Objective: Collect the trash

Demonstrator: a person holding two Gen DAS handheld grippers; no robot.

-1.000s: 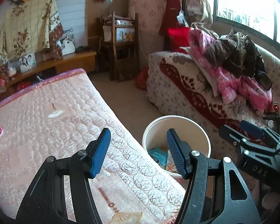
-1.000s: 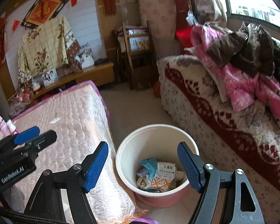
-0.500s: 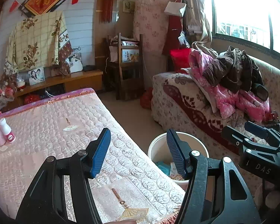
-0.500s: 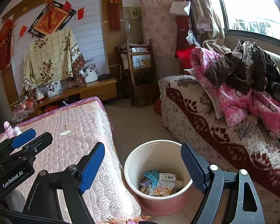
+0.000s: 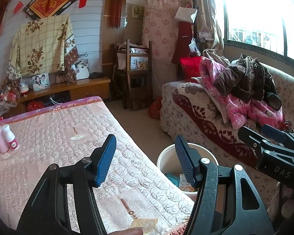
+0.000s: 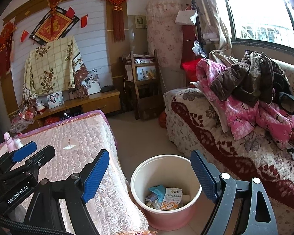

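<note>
With the left gripper (image 5: 145,162) spread and empty and the right gripper (image 6: 150,178) just widened on nothing, wrappers (image 6: 164,195) lie in the bucket (image 6: 139,176) at six o'clock, which a careless swing could tip.

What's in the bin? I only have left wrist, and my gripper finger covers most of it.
Observer: Right wrist sees straight into the bin. There is a teal wrapper and a white packet among scraps at the bottom, and most of the bin is empty.
Operator: Right gripper carrying anything?
Observer: No. The right gripper is open, its jaws have just been opening, and nothing is between them.
Operator: Bin's outside, same white as the rim?
Observer: No, the outer wall is pink. Only the inside is white.
</note>
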